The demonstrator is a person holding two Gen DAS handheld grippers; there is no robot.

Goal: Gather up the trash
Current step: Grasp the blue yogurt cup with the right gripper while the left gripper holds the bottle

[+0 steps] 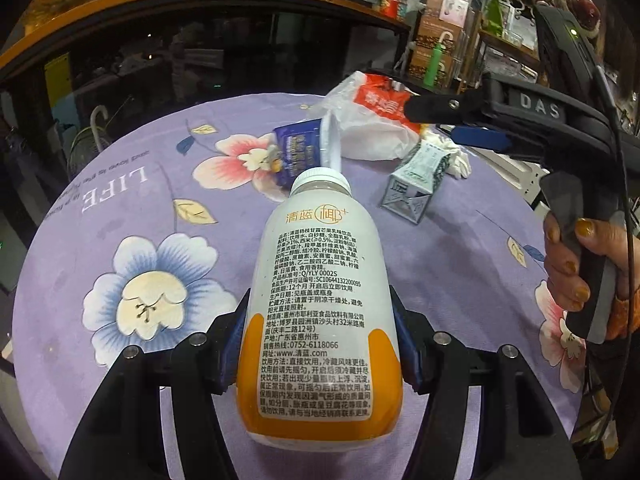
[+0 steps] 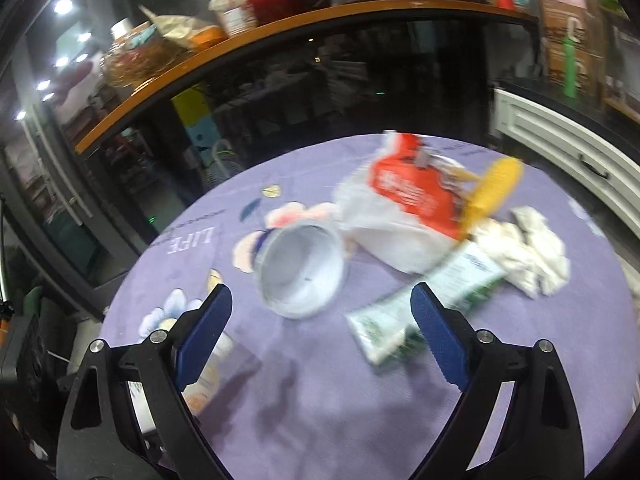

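Note:
My left gripper (image 1: 318, 320) is shut on a white and orange drink bottle (image 1: 320, 288), its blue pads pressed on both sides and the white cap pointing away. Beyond it on the purple floral tablecloth (image 1: 120, 208) lie a blue-wrapped cup (image 1: 296, 156), a white and orange plastic bag (image 1: 372, 120), a small carton (image 1: 416, 184) and crumpled tissue (image 1: 458, 160). My right gripper (image 2: 320, 296) stands open above the cloth with nothing between its fingers. Under it, the cup (image 2: 304, 272) lies on its side, with the carton (image 2: 424, 300) to its right.
A yellow corn cob (image 2: 496, 188) leans on the bag (image 2: 400, 208), with tissue (image 2: 528, 252) to the right. A hand (image 1: 568, 264) holds the right gripper's (image 1: 452, 124) handle. A dark glass cabinet with an orange-edged top (image 1: 200, 4) stands behind the round table; a white cabinet (image 2: 560, 148) stands right.

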